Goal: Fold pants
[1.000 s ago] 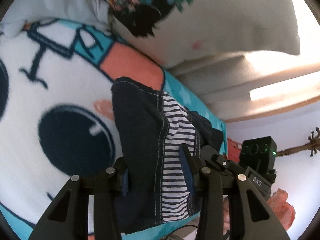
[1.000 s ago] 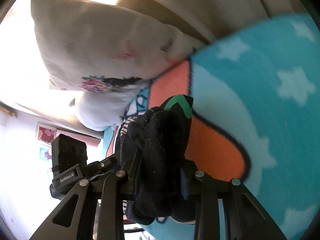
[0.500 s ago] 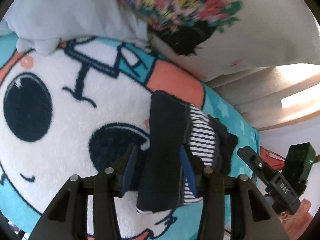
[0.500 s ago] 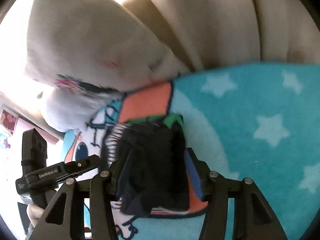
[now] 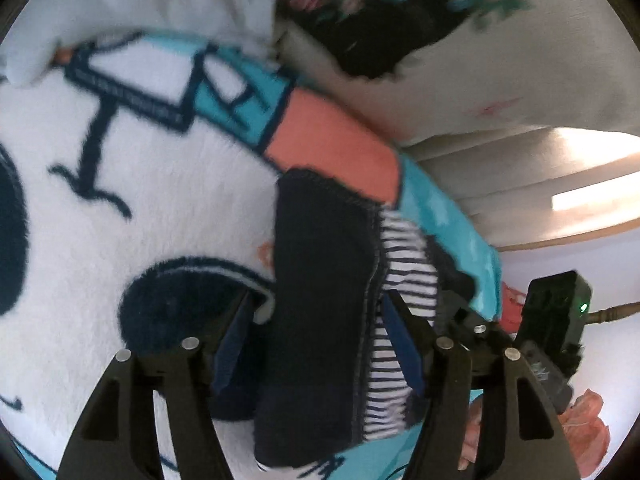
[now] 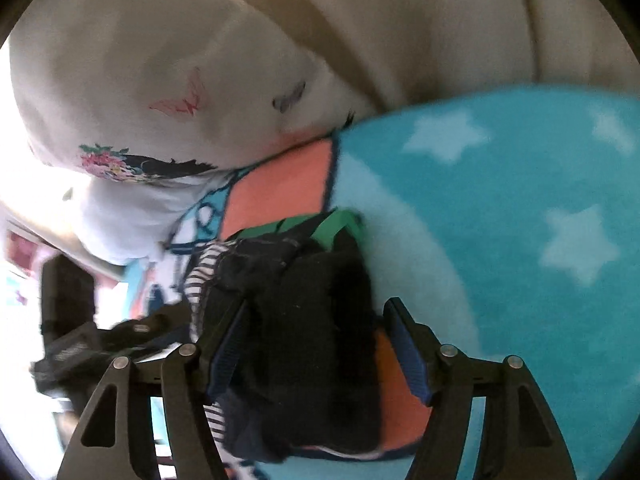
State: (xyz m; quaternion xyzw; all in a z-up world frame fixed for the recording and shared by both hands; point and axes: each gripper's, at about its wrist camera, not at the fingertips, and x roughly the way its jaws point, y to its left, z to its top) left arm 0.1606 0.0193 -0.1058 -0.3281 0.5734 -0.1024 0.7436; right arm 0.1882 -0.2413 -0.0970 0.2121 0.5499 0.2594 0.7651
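The folded dark navy pants, with a navy-and-white striped panel, lie on the cartoon-print fleece blanket. My left gripper is open, its blue pads astride the near end of the fold without pinching it. In the right wrist view the pants show black and bunched, with a green trim at the far end. My right gripper is open too, its pads standing apart on either side of the bundle. The other gripper shows at the edge of each view.
A beige cushion with a floral and black print and a white pillow lean at the back of the blanket. The beige sofa back rises behind. The blanket's turquoise starred area spreads to the right.
Both grippers have opened and let go of the pants, which now rest on the blanket. Both views have shifted and are blurred from motion.
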